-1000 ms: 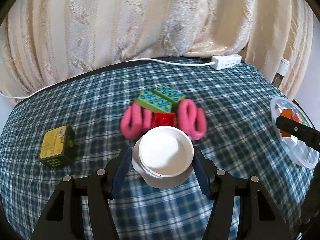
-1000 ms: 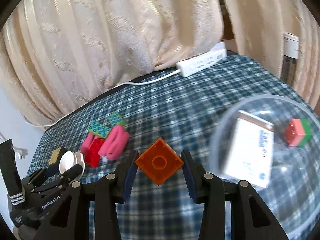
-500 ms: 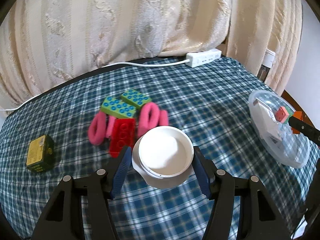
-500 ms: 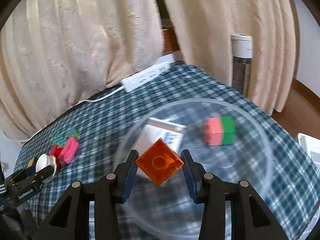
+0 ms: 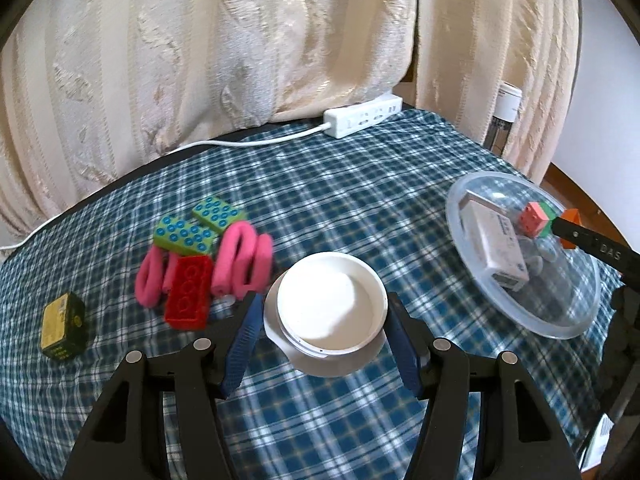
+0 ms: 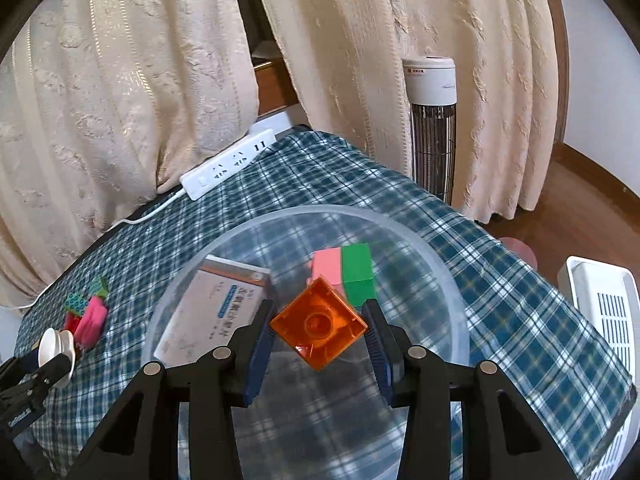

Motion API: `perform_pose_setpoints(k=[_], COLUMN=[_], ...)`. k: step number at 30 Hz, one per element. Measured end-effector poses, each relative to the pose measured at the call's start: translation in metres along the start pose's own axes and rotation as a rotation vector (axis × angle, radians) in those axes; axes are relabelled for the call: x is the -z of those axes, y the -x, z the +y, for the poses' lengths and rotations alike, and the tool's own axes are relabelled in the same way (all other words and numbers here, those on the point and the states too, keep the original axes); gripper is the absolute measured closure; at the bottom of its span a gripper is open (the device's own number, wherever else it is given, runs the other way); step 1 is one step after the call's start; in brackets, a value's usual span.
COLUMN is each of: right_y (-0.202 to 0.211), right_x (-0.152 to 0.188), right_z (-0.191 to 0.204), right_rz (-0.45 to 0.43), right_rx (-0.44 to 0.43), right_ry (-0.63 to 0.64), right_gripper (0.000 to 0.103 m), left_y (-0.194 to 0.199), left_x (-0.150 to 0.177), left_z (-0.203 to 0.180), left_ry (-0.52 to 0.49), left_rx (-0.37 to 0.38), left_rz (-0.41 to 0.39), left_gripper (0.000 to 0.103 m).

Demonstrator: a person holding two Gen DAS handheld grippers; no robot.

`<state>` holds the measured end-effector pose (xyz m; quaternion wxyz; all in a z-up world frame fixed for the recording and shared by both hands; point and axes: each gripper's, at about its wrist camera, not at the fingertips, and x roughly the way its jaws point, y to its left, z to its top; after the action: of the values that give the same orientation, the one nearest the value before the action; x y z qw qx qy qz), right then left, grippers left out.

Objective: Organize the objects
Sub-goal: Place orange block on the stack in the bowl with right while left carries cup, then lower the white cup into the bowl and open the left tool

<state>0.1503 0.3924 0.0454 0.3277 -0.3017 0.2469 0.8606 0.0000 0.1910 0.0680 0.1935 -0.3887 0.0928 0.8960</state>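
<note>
Now the right tongs (image 6: pixel 319 325) hold the orange block (image 6: pixel 319 322) over the bowl (image 6: pixel 420 240).

The letters "DAS" stand in white on the black tongs arm (image 5: pixel 600 246) beside the clear bowl (image 5: pixel 472 276).

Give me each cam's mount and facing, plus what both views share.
Left wrist: on the left gripper, looking down along its jaws at the white tub they hold, over the checked table; the right gripper's finger shows at the right edge.
Right wrist: on the right gripper, looking down into the clear bowl, jaws shut on an orange block; left gripper at lower left.
Shared: bowl, white box, pink-green block, power strip, pink rings.
</note>
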Motion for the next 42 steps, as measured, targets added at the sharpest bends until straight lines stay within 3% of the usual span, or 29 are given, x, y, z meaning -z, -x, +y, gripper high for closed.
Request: perform_pose_setpoints(k=[4,7,32,35,36,42], right_y=[-0.003,-0.002,0.033,0.033,0.033,0.032], right_x=[-0.005,-0.007,-0.001,0.0,0.001,0.005], right_z=[-0.007,-0.016,-0.06,-0.065,-0.066,-0.07], right_rz=[-0.003,-0.015,-0.096,-0.096,-0.095,-0.085], right_rx=[-0.004,-0.01,-0.074,-0.074,-0.073,-0.073], right_ry=[-0.01,-0.031,-0.117,-0.13,-0.134,-0.144], right_gripper=[0.055,0.046,0.045,0.045,0.045,0.045], left_y=[0.0,0.0,-0.008,-0.013,-0.015,-0.023], left_x=[-0.006,-0.009,-0.026,-0.031,-0.032,-0.035], left_z=[-0.017,-0.029,-0.164,-0.176,-0.179,-0.179], left_ry=[-0.026,-0.046,-0.245,-0.258,-0.261,-0.242], left_rx=[0.018,0.029,0.258,0.301,0.309,0.313], left_rz=[0.0,-0.003,0.028,0.022,0.025,0.036], left_gripper=[0.041,0.041,0.041,0.034,0.026,0.025])
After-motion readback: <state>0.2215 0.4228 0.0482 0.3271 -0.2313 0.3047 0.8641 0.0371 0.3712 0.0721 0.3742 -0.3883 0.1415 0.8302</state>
